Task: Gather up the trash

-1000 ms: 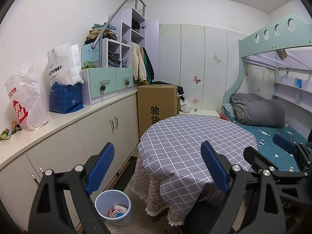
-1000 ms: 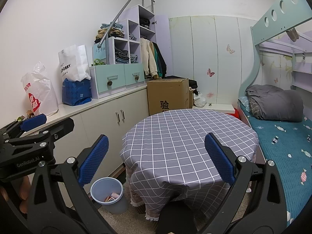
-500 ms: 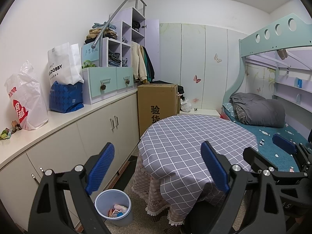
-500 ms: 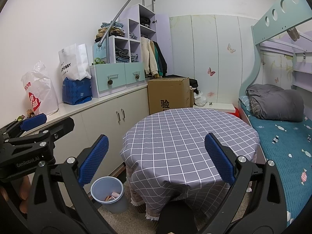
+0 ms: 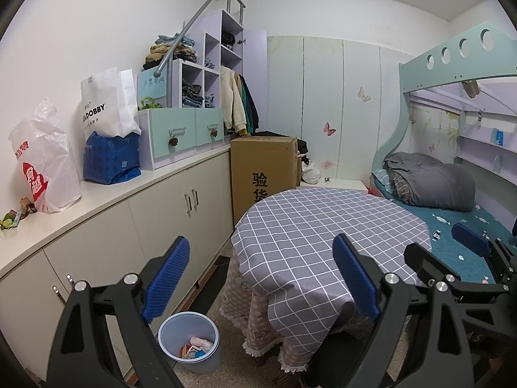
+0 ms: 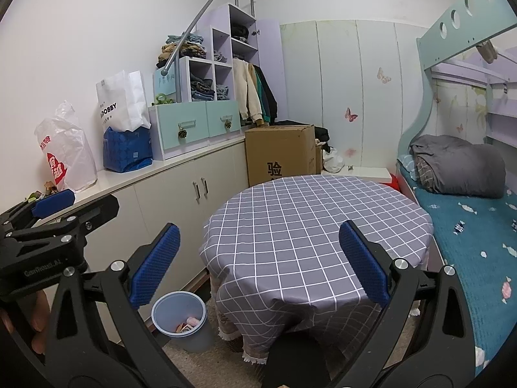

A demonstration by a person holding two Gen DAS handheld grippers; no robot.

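A pale blue bin (image 5: 190, 341) with several wrappers in it stands on the floor between the cabinets and the round table; it also shows in the right wrist view (image 6: 181, 318). My left gripper (image 5: 261, 278) is open and empty, held above the bin and the table's near edge. My right gripper (image 6: 258, 258) is open and empty in front of the table. Small scraps (image 5: 14, 218) lie on the counter at the far left, beside a white plastic bag (image 5: 43, 158).
A round table with a grey checked cloth (image 5: 323, 232) fills the middle. White cabinets with a counter (image 5: 135, 194) run along the left, carrying bags and drawers. A cardboard box (image 5: 263, 171) stands behind the table. A bunk bed (image 5: 452, 200) is on the right.
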